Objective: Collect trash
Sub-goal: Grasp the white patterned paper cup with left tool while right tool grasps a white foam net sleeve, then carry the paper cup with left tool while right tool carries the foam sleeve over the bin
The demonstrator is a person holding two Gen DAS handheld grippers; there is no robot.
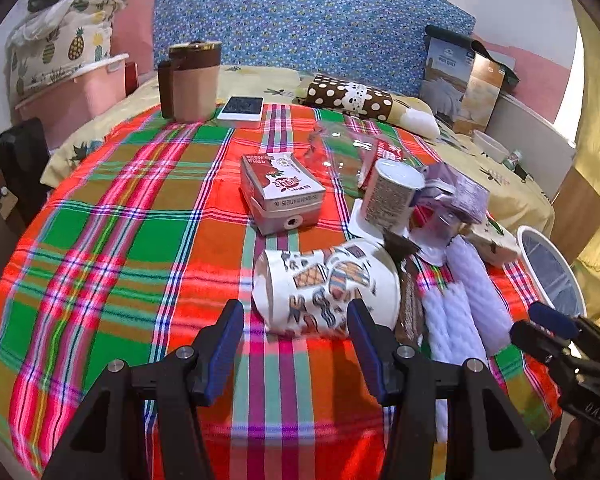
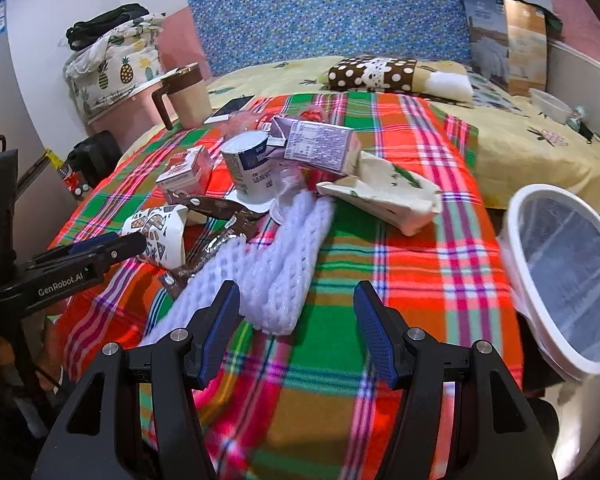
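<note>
Trash pile sits on the plaid cloth (image 1: 140, 240) over the bed. Patterned paper cup (image 1: 324, 292) lies on its side, directly ahead of the left hand-held gripper (image 1: 296, 316); jaws wide, nothing between them, right fingertip overlapping the cup's near side in view, contact unclear. Red carton (image 1: 280, 192) lies flat just beyond the cup. Can (image 1: 392, 196) stands on a white lid, purple carton (image 1: 456, 196) leaning against it. Brown wrapper (image 2: 216, 208) and white foam net (image 2: 276, 268) lie right of the cup, touching it. Right hand-held gripper (image 2: 296, 308) wide, empty, left fingertip at the net's near end. Crumpled white box (image 2: 384, 196) past the net. Lined bin (image 2: 564, 280) at the bed's right edge. Mug (image 1: 192, 80) and phone (image 1: 242, 108) at the cloth's far edge.
</note>
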